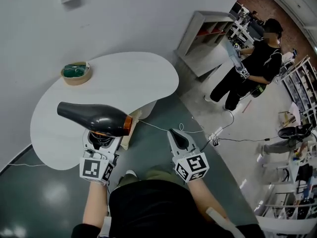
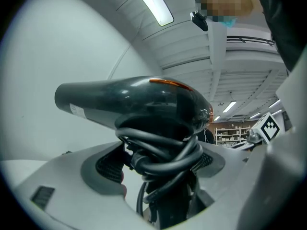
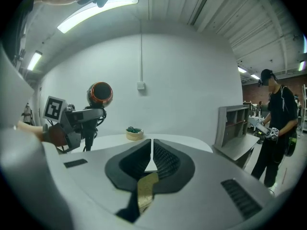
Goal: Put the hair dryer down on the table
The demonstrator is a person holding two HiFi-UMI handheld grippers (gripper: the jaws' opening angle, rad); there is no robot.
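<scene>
A plain white wall (image 1: pixel 124 14) backs a pale, kidney-shaped bench (image 1: pixel 133 78) that stands on a dark green floor (image 1: pixel 44 197). Further right the floor turns lighter grey. There a grey shelf unit (image 1: pixel 203 38) stands, with a person in black (image 1: pixel 257 63) beside it. A small round basket (image 1: pixel 76 73) holding something green sits on the far left part of the bench. A white power strip (image 1: pixel 215 135) lies on the floor, and a thin lead runs from it toward the bench.

From the head view, the black hair dryer (image 1: pixel 94 119) lies level above the near edge of the bench. Its nozzle points left and its orange-rimmed back end points right, and it rides on top of the left tool (image 1: pixel 101 139). That view hides the grip itself. The left gripper view shows it: the dryer's handle, wound in loops of black cord (image 2: pixel 163 152), is clamped between the two pads, whose jaws stand wide around the bundle.

The right gripper view looks across from the side. It shows the dryer raised clear of the bench top, its orange back end toward the camera and the basket further back on the bench. The right tool (image 1: pixel 179 139) hangs over the floor just right of the bench, with its jaws pressed together on nothing.
</scene>
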